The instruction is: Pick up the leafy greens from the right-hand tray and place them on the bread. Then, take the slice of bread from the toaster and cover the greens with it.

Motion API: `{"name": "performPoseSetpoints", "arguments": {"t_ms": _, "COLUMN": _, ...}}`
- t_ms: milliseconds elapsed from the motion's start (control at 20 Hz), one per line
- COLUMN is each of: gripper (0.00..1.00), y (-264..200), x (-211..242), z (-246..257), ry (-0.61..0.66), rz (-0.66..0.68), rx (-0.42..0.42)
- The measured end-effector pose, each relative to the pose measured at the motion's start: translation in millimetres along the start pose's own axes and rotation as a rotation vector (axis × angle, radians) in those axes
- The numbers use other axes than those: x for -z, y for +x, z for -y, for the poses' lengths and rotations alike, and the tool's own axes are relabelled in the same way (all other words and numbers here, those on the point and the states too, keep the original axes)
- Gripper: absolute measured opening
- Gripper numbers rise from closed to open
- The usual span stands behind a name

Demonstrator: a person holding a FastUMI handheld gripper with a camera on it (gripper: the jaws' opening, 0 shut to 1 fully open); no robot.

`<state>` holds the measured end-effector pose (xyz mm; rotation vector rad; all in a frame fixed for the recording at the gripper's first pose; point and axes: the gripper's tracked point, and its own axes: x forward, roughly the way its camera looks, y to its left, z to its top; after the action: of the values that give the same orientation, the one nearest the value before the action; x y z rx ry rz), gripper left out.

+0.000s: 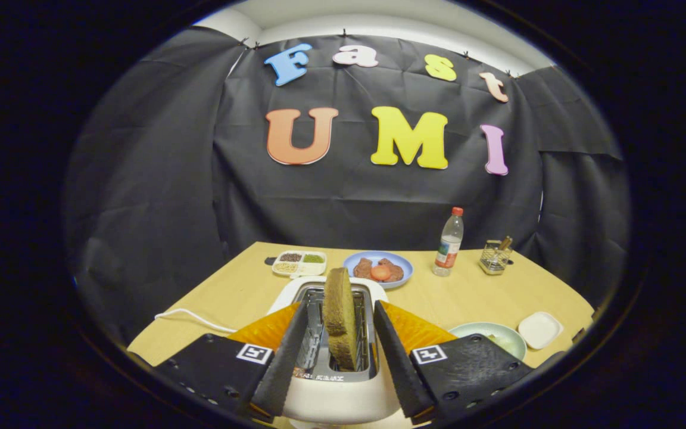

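A brown slice of bread [339, 316] stands upright in the slot of a white toaster [343, 396], directly below me. My gripper [341, 310] is open, one finger on each side of the slice, with a small gap between each fingertip and the bread. Just beyond the right finger lies a pale green plate [513, 335] with something light and greenish on it. The finger hides most of it, so I cannot tell what it holds.
A small white square dish [539, 329] sits right of the green plate. Farther back on the tan table are a blue plate [404, 262] with meat and a tomato slice, a compartment tray [299, 263], a bottle [450, 241] and a glass holder [495, 256]. The toaster's white cable [191, 317] runs left.
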<state>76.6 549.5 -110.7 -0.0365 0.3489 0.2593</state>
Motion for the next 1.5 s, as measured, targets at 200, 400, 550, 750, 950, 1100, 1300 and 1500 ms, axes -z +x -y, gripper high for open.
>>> {"name": "performPoseSetpoints", "arguments": {"t_ms": 200, "gripper": 0.37, "y": 8, "x": -1, "z": 0, "ry": 0.005, "rz": -0.01, "rx": -0.006}}
{"name": "performPoseSetpoints", "arguments": {"t_ms": 400, "gripper": 0.14, "y": 7, "x": -4, "z": 0, "ry": 0.019, "rz": -0.002, "rx": -0.041}}
{"name": "performPoseSetpoints", "arguments": {"t_ms": 550, "gripper": 0.11, "y": 6, "x": -13, "z": 4, "ry": 0.035, "rz": 0.019, "rx": -0.074}}
{"name": "performPoseSetpoints", "arguments": {"t_ms": 750, "gripper": 0.01, "y": -9, "x": -31, "z": 1, "ry": 0.024, "rz": 0.069, "rx": -0.116}}
{"name": "performPoseSetpoints", "arguments": {"t_ms": 950, "gripper": 0.01, "y": -33, "x": -50, "z": 4, "ry": 0.041, "rz": 0.104, "rx": -0.159}}
{"name": "performPoseSetpoints", "arguments": {"t_ms": 1100, "gripper": 0.01, "y": -52, "x": -71, "z": 14, "ry": 0.074, "rz": 0.145, "rx": -0.174}}
{"name": "performPoseSetpoints", "arguments": {"t_ms": 1300, "gripper": 0.01, "y": -72, "x": -88, "z": 31, "ry": 0.11, "rz": 0.177, "rx": -0.183}}
{"name": "performPoseSetpoints", "arguments": {"t_ms": 1500, "gripper": 0.01, "y": -85, "x": -90, "z": 61, "ry": 0.156, "rz": 0.196, "rx": -0.165}}
